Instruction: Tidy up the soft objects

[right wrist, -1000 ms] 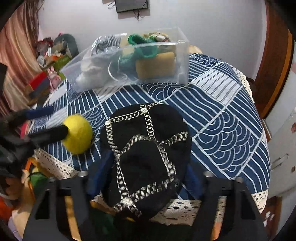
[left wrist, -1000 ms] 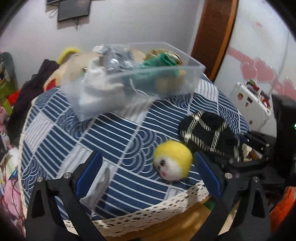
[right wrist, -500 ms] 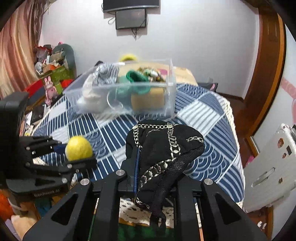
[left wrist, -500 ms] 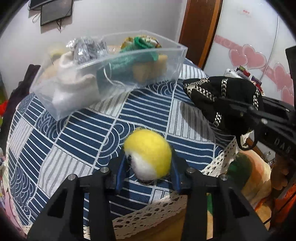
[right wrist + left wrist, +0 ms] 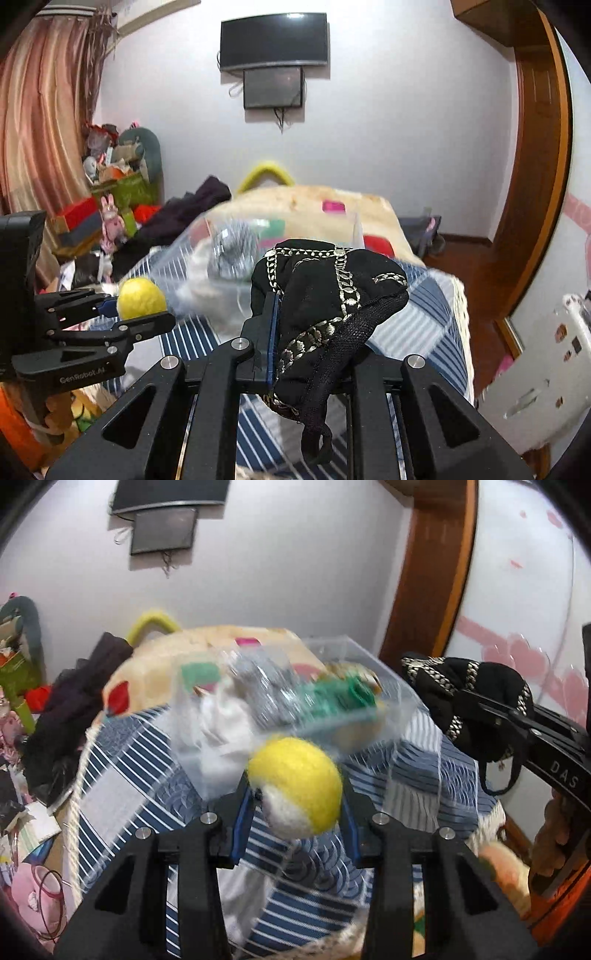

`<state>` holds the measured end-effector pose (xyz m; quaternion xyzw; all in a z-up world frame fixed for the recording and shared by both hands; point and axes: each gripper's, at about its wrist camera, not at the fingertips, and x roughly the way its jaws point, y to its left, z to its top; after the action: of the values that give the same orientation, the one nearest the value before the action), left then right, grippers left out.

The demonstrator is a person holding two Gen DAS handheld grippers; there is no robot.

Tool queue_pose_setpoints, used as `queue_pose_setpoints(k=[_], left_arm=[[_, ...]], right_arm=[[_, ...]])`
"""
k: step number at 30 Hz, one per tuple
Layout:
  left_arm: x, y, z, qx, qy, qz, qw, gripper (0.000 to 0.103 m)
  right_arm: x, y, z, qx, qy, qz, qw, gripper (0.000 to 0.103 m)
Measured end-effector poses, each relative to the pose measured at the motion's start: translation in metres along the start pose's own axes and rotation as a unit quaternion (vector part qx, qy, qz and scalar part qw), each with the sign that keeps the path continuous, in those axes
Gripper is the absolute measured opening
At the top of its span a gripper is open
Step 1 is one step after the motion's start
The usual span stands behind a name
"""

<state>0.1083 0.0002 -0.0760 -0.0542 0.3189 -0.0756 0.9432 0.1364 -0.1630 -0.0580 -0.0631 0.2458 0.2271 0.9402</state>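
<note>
My left gripper [image 5: 295,794] is shut on a yellow and white felt ball [image 5: 295,786], held up off the blue patterned tablecloth [image 5: 122,775]. My right gripper [image 5: 310,314] is shut on a black cap with silver braid [image 5: 328,291], which droops over its jaws. Each gripper shows in the other view: the cap [image 5: 469,698] at right, the ball [image 5: 140,299] at left. A clear plastic box [image 5: 295,701] holding several soft things stands on the table just beyond both grippers, blurred by motion.
A bed with a cream cover [image 5: 314,206] lies behind the table. Cluttered toys and boxes [image 5: 110,184] sit at left by a curtain. A wooden door frame [image 5: 535,184] is at right. A screen [image 5: 273,40] hangs on the far wall.
Both grippers closed, the left on the ball and the right on the cap, and lifted them off the table. The views tilted up toward the wall.
</note>
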Motion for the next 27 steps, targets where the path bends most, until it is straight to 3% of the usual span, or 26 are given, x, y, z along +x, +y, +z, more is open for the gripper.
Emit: queue_pose_setpoints(k=[11, 18, 23, 27], left_arm=[[0.022, 0.028, 0.044, -0.027, -0.026, 0.026, 0.9989, 0.041], [0.060, 0.036, 0.054, -0.033, -0.005, 0.034, 0.9989, 0.041], [0.084, 0.038, 0.052, -0.029, 0.015, 0.036, 0.9988, 0.041], [0.091, 0.042, 0.047, -0.033, 0.021, 0.035, 0.9986, 0.045]], right_arm=[[0.033, 0.016, 0.040, -0.006, -0.035, 0.000, 0.999, 0.013], [0.076, 0.023, 0.038, -0.008, 0.004, 0.005, 1.000, 0.013], [0.111, 0.023, 0.024, -0.003, 0.059, 0.016, 0.998, 0.013], [0.118, 0.018, 0.017, 0.002, 0.075, 0.016, 0.997, 0.015]])
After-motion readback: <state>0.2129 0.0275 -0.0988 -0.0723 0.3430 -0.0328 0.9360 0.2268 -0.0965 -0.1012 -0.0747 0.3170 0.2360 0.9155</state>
